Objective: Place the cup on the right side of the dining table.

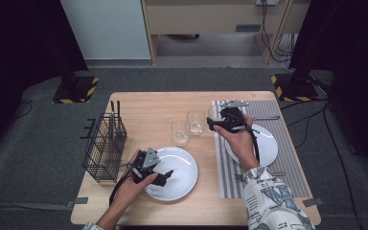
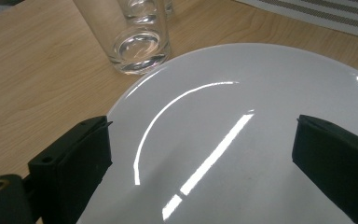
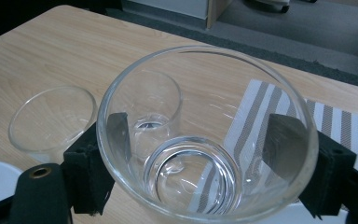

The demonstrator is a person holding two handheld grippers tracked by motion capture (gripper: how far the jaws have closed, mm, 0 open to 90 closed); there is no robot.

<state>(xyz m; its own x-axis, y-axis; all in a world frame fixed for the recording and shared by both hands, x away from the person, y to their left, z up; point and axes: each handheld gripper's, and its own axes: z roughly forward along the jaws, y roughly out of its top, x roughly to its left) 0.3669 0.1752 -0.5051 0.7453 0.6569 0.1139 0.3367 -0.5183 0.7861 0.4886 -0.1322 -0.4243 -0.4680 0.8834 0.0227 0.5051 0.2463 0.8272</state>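
Note:
My left gripper [image 1: 166, 175] hangs open over the left part of a white plate [image 1: 179, 179] at the table's front. In the left gripper view the two jaws stand wide apart above the plate [image 2: 242, 93], with nothing between them. My right gripper [image 1: 212, 124] is shut on a clear glass [image 3: 205, 140] at the left edge of the striped placemat [image 1: 290, 158]. Its jaws press the glass wall from both sides. I cannot tell whether the glass rests on the table or is lifted.
Two more empty glasses [image 1: 180, 132] [image 1: 195, 122] stand at the table's middle. A black wire basket [image 1: 103, 146] with utensils sits at the left edge. A second white plate [image 1: 268, 143] lies on the placemat, under the right hand. Cutlery [image 1: 267, 118] lies on the placemat's far part.

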